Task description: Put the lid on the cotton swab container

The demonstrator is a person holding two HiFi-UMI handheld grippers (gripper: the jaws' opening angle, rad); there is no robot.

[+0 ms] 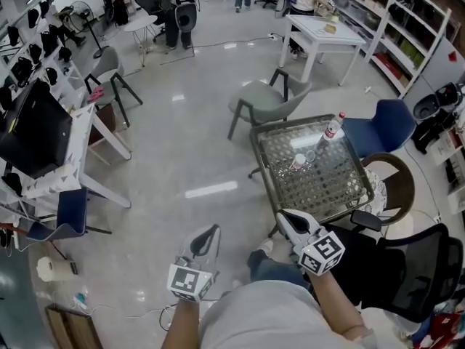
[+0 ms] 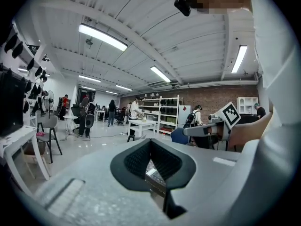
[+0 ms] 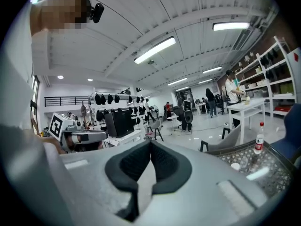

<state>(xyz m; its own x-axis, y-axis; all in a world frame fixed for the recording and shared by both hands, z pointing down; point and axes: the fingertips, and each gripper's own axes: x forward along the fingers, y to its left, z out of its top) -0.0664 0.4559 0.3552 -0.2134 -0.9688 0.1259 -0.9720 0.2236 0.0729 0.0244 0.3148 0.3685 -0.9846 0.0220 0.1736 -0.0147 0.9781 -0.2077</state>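
A glass-topped table (image 1: 328, 189) stands ahead to the right. On it are a small white round container (image 1: 298, 161), a small clear item (image 1: 312, 155) beside it, too small to tell apart, and a water bottle (image 1: 333, 128). My left gripper (image 1: 211, 230) is shut and empty, held low over the floor, well short of the table. My right gripper (image 1: 282, 215) is also shut and empty, at the table's near corner. In the right gripper view the table (image 3: 263, 171) and bottle (image 3: 258, 139) lie off to the right of the shut jaws.
A grey chair (image 1: 267, 100) stands behind the table and a blue chair (image 1: 379, 126) to its right. A brown round stool (image 1: 398, 186) and a black office chair (image 1: 410, 271) are close on my right. White desks with monitors (image 1: 36, 129) line the left.
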